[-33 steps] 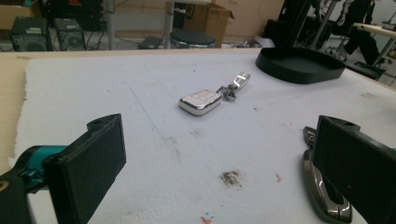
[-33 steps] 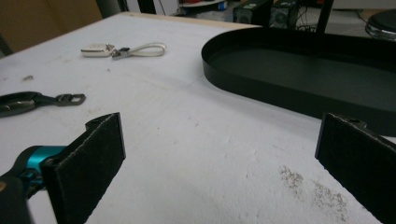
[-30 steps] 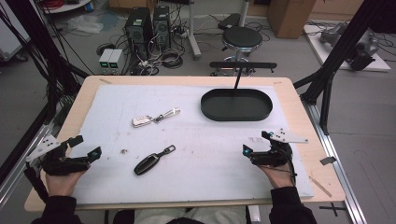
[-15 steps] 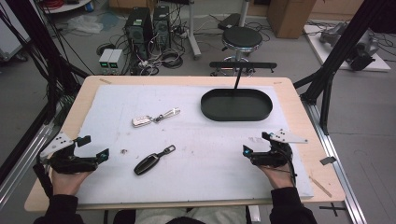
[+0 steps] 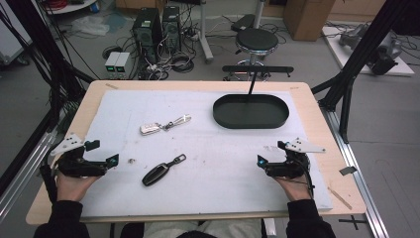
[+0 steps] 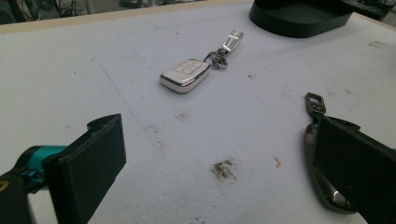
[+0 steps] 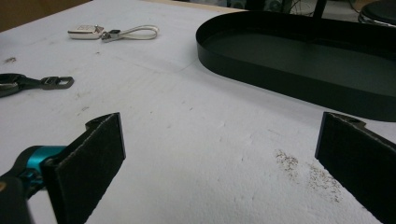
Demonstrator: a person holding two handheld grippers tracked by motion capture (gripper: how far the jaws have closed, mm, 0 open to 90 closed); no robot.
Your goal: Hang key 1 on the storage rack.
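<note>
A fixed high camera looks forward and down over the whole counter (image 5: 307, 106), the floor beyond at frame top. Each tongs camera sits low and close to the surface, looking along its own jaws. Both share the silver key fob (image 6: 185, 74), the dark key fob (image 7: 14, 84) and the black tray (image 7: 299, 65).

Lab: 2 computer towers (image 5: 157, 27), tangled cables (image 5: 173, 64), black frame struts (image 5: 369, 49).
</note>
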